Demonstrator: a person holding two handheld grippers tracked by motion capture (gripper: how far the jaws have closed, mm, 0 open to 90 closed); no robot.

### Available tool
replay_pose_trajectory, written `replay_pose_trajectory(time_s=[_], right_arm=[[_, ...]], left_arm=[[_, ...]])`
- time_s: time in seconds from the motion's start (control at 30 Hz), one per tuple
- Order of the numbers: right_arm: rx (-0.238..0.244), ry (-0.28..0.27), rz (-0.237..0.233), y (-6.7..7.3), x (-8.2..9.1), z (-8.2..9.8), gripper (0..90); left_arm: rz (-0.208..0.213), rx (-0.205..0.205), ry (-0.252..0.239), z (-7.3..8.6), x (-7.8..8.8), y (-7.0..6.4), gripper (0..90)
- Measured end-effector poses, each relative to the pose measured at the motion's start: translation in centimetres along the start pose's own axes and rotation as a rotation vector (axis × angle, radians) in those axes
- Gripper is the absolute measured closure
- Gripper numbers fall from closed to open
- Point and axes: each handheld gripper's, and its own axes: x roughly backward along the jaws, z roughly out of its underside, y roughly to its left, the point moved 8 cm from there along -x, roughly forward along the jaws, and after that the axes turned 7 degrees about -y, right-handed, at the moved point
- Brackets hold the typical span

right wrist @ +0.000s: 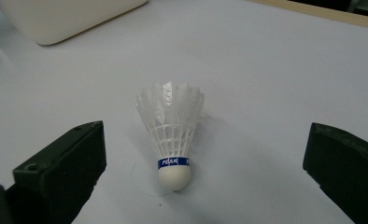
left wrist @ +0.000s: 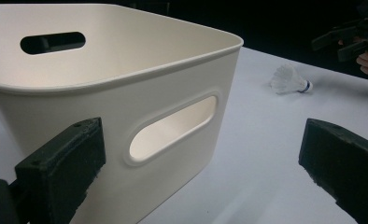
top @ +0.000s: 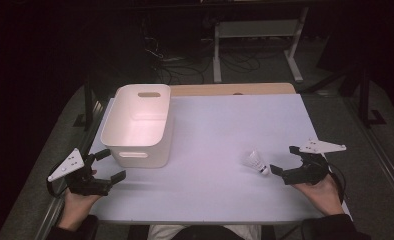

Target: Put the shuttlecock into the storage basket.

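A white shuttlecock [top: 256, 162] with a blue band lies on the white table [top: 220, 130], its cork end toward my right gripper [top: 285, 161]. That gripper is open, just right of the shuttlecock, not touching it. In the right gripper view the shuttlecock [right wrist: 172, 135] lies between and just ahead of the wide-apart jaws. A white plastic bin [top: 139, 124] with slot handles stands at the left, nothing visible inside. My left gripper [top: 107, 165] is open just left of and in front of the bin's near wall. In the left gripper view the bin [left wrist: 126, 93] looms close, the shuttlecock [left wrist: 289, 79] farther off.
A wooden strip [top: 230, 89] runs along the table's far edge. Beyond it stand a white desk frame [top: 257, 40] and cables on the dark floor. Bare table surface lies between the bin and the shuttlecock.
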Motion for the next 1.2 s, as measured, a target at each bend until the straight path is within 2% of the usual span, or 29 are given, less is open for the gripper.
replay_pose_trajectory(time_s=[0.67,1.2], right_arm=[[0.034,0.079,-0.035,0.5,-0.2,-1.3,0.0],[0.079,0.159,-0.067,0.9,-1.3,-2.3,0.0]], left_arm=[[-0.005,-0.002,0.002,0.0,0.1,0.0,0.4],[0.002,-0.002,0.006,0.1,0.0,-0.1,0.4]])
